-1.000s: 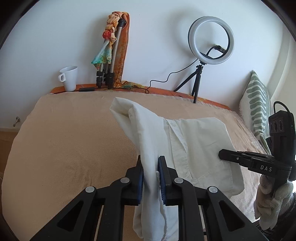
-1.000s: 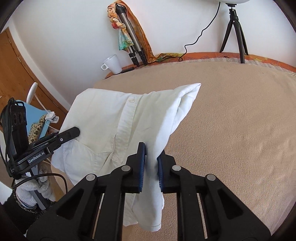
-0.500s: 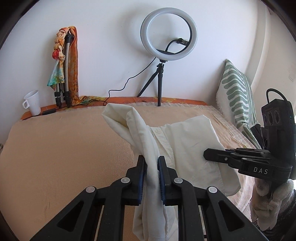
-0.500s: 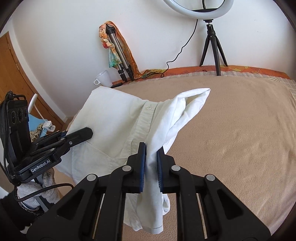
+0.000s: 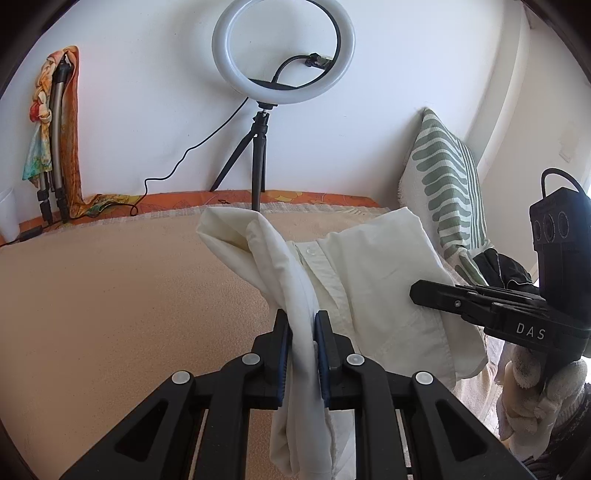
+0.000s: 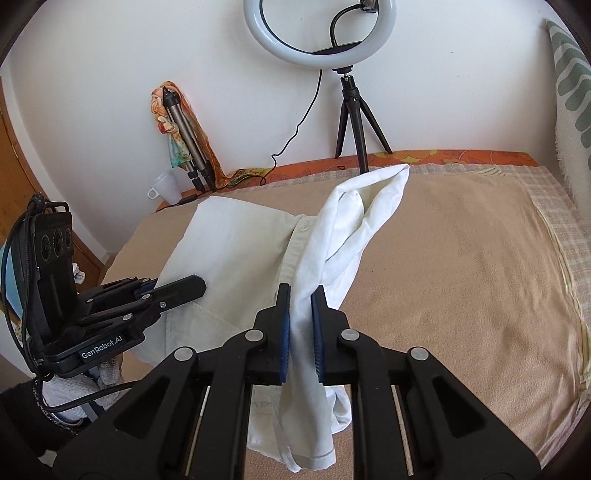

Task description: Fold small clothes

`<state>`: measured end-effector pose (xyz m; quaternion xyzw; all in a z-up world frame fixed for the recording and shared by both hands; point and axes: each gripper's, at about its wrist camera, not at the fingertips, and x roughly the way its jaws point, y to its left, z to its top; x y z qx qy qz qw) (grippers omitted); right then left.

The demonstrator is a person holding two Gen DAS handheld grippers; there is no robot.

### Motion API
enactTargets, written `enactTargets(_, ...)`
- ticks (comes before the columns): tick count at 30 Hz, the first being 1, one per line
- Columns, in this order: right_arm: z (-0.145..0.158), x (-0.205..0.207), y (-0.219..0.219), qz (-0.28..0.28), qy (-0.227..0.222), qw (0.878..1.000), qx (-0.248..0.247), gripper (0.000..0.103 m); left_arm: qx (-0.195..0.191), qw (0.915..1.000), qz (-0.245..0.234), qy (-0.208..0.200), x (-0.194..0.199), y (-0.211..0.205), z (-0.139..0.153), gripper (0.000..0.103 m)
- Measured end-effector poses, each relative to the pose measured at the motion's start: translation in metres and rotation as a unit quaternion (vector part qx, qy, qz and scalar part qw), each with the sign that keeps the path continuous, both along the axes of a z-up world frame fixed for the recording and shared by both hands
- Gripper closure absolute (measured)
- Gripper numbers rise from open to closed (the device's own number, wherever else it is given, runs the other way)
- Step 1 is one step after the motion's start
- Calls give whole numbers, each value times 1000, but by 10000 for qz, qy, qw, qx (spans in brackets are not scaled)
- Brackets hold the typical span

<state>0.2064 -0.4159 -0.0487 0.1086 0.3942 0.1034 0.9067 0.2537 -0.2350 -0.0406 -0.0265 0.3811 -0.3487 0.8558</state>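
Beige blanket (image 6: 461, 266) spreads wide across the bed, and above it hangs the white button-up shirt (image 6: 236, 254), lifted clear. Left gripper (image 5: 303, 332) pinches one bunched edge tight; right gripper (image 6: 300, 310) clamps the other. Ring light (image 5: 282, 51) stands far back.

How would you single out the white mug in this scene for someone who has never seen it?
Start at the ring light on its tripod against the white wall, then follow the bed's orange far edge leftwards. Past the scarf-draped folded tripod stands the white mug. It is the only cup there, plain white, its handle facing left.
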Motion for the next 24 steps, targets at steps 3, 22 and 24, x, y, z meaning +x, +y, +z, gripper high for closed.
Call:
enactTargets(3, 1, 5, -16, -73, -4, 10000, -42, 91, -58, 10000, -16, -14, 6, -17, 1, 92)
enactTargets(22, 3, 84, -112, -514, -116, 9982, -277, 91, -37, 9999, 94, -137, 75, -126, -16, 92)
enactTargets(24, 0, 94, -119, -545, -110, 9979, -317, 92, 26, 9998, 79, -158, 82, -136, -19, 92)
